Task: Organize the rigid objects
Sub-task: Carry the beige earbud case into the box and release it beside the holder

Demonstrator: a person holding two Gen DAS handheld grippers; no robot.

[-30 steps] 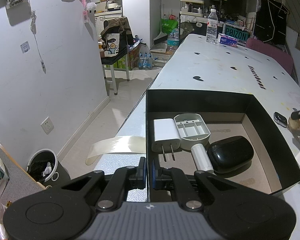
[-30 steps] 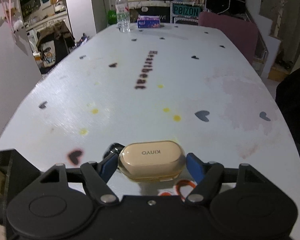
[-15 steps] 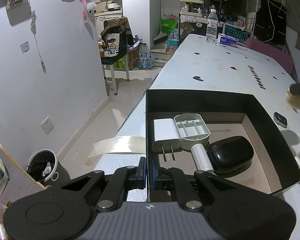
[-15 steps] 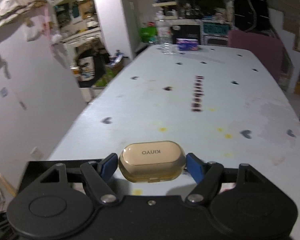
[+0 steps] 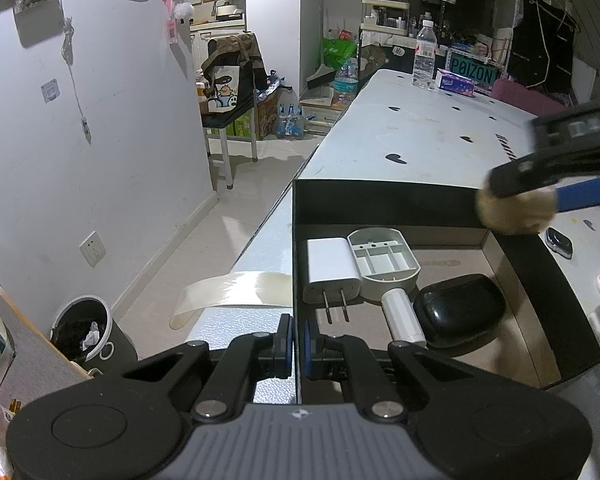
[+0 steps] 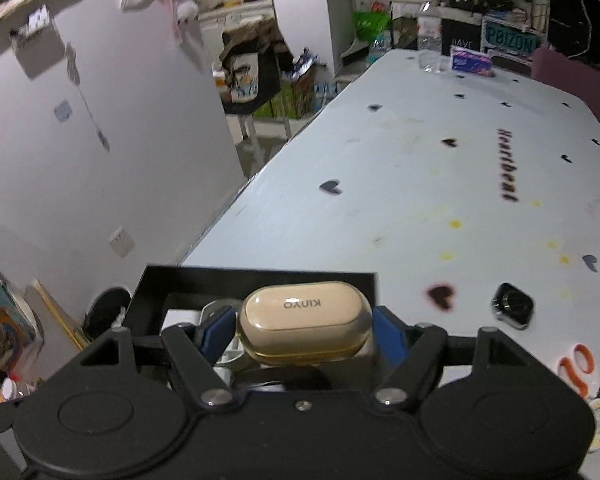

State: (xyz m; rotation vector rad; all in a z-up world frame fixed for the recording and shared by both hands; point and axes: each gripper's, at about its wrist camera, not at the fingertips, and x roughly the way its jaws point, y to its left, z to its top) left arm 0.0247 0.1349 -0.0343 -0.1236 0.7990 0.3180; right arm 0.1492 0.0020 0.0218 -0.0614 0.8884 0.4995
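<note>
Right gripper (image 6: 305,326) jaws clamp the beige case (image 6: 305,325) by its ends, above the box (image 6: 260,276) far wall. Left gripper (image 5: 296,346) jaws pinch the box near wall. Risks: a smooth rounded case slipping out, clipping the rim, or landing on the charger (image 5: 330,268) or black case (image 5: 458,310) below.

A box (image 5: 380,204) sits at the near left corner of the table (image 5: 428,140). In it, a charger (image 5: 332,268) lies at the left, a tray with a handle (image 5: 384,258) just beside it, and a case (image 5: 460,314) at the right. An earbud case (image 6: 304,328), between the right gripper's (image 6: 305,330) fingers, hangs above the box's right wall. A watch (image 6: 514,310) lies on the table right of the box. A bottle (image 5: 424,58) stands at the far end.
</note>
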